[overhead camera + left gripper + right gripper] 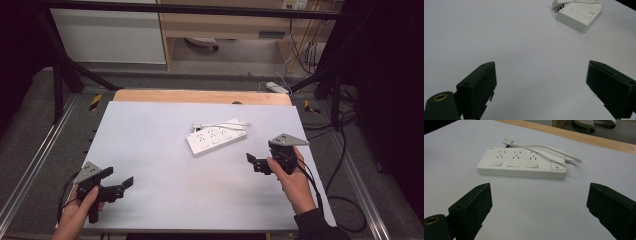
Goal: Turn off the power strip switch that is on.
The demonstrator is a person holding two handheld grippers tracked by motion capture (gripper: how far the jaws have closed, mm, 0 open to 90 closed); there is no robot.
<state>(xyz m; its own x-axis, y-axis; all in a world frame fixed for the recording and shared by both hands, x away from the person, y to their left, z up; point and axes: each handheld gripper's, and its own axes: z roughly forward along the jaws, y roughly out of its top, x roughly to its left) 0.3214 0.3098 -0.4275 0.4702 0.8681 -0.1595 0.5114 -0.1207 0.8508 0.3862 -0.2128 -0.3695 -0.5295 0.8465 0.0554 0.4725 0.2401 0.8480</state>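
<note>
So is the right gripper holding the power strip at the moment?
No, the right gripper has its jaws wide apart with nothing between them, and the power strip lies on the table beyond them.

No words, brand names or numbers can be read anywhere; the white power strip (521, 165) carries a small mark at one corner of its top face, too blurred to make out, and a short red mark on its switch (557, 165), which is a sign rather than a letter. A pale label on the shelf unit (272, 34) beyond the table and the yellow-and-black striped tape (95, 101) on the floor frame bear nothing legible.
</note>
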